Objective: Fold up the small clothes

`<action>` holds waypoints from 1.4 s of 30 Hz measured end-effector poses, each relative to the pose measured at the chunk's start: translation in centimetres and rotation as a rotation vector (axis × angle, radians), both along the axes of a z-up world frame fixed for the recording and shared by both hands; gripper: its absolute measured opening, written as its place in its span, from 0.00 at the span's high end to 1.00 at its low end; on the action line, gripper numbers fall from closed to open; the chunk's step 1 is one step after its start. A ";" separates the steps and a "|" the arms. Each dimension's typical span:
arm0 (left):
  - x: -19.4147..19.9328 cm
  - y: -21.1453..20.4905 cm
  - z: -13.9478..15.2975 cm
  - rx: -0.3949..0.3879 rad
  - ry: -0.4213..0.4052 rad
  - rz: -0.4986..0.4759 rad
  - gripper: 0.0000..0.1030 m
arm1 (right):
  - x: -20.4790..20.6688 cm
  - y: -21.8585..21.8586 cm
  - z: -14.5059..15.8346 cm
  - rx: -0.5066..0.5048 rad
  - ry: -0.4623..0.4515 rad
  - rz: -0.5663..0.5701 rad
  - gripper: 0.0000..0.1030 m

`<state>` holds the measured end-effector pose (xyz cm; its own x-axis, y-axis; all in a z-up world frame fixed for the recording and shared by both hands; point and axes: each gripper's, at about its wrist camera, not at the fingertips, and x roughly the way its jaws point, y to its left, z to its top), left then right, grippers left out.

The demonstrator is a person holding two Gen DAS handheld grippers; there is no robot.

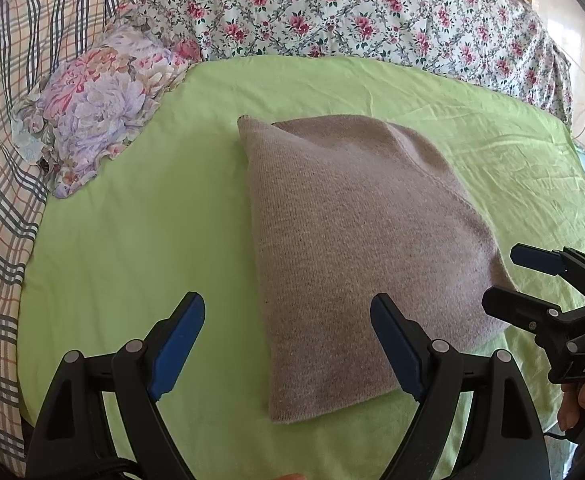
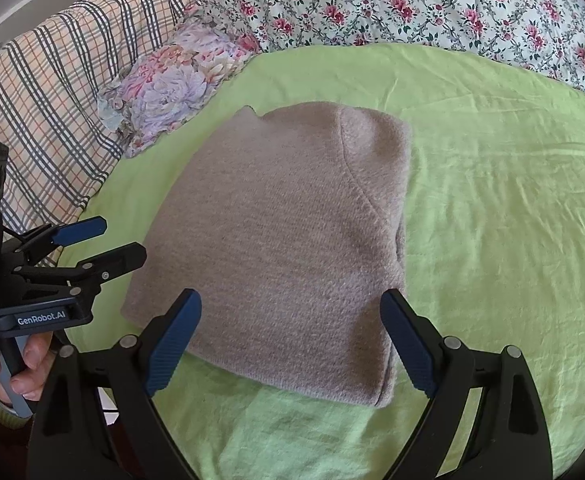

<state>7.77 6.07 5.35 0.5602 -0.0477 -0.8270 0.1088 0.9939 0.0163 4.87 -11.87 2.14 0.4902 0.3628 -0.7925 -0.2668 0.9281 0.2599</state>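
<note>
A folded taupe knit garment (image 1: 356,248) lies flat on the green sheet (image 1: 140,240); it also shows in the right wrist view (image 2: 276,240). My left gripper (image 1: 288,332) is open and empty, hovering over the garment's near left corner. It appears in the right wrist view (image 2: 124,240) at the garment's left edge. My right gripper (image 2: 292,336) is open and empty above the garment's near edge. It shows in the left wrist view (image 1: 504,280) at the garment's right edge.
A floral purple cloth bundle (image 1: 100,108) lies at the sheet's far left. A plaid blanket (image 1: 8,120) runs along the left, and a floral bedsheet (image 1: 372,12) covers the back. A person's hand (image 2: 12,364) holds the left gripper's handle.
</note>
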 end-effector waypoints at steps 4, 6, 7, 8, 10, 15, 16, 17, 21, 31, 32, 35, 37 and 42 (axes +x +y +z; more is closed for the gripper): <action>0.3 -0.1 0.0 0.001 -0.004 0.004 0.17 | 0.4 0.0 0.2 0.004 -0.001 0.001 0.11; 0.5 0.0 -0.1 0.001 -0.002 0.006 0.17 | 0.5 0.1 0.2 0.003 -0.001 0.001 0.11; 0.5 0.1 -0.1 -0.002 -0.002 0.008 0.17 | 0.5 0.1 0.2 0.004 -0.002 0.000 0.11; 0.6 0.1 0.0 -0.003 -0.001 0.010 0.17 | 0.5 0.1 0.2 0.005 -0.003 0.001 0.11; 0.8 0.4 0.0 -0.007 -0.002 0.017 0.17 | 0.7 0.1 0.3 0.006 -0.005 0.003 0.11; 0.9 0.8 0.2 -0.021 -0.006 0.031 0.17 | 0.8 0.4 0.4 0.005 -0.004 0.001 0.11; 1.0 0.9 0.3 -0.022 -0.008 0.033 0.17 | 0.7 0.4 0.4 0.006 -0.005 0.001 0.11; 1.0 0.8 0.3 -0.023 -0.007 0.035 0.17 | 0.8 0.4 0.4 0.006 -0.005 0.000 0.11; 1.1 0.7 0.3 -0.031 -0.001 0.036 0.17 | 1.0 0.4 0.4 0.005 -0.007 -0.007 0.11; 0.8 0.0 0.4 -0.027 -0.008 0.031 0.17 | 1.1 0.0 0.4 0.016 -0.015 -0.031 0.11; 0.9 0.1 0.4 -0.028 -0.009 0.030 0.17 | 1.1 0.0 0.4 0.017 -0.016 -0.032 0.11; 0.8 0.0 0.5 -0.026 -0.011 0.026 0.17 | 1.0 0.1 0.4 0.019 -0.017 -0.036 0.11; 0.8 0.0 0.5 -0.026 -0.012 0.024 0.16 | 1.0 0.2 0.4 0.020 -0.018 -0.036 0.11; 0.8 0.1 0.5 -0.027 -0.013 0.024 0.16 | 0.8 0.5 0.4 0.022 -0.017 -0.033 0.11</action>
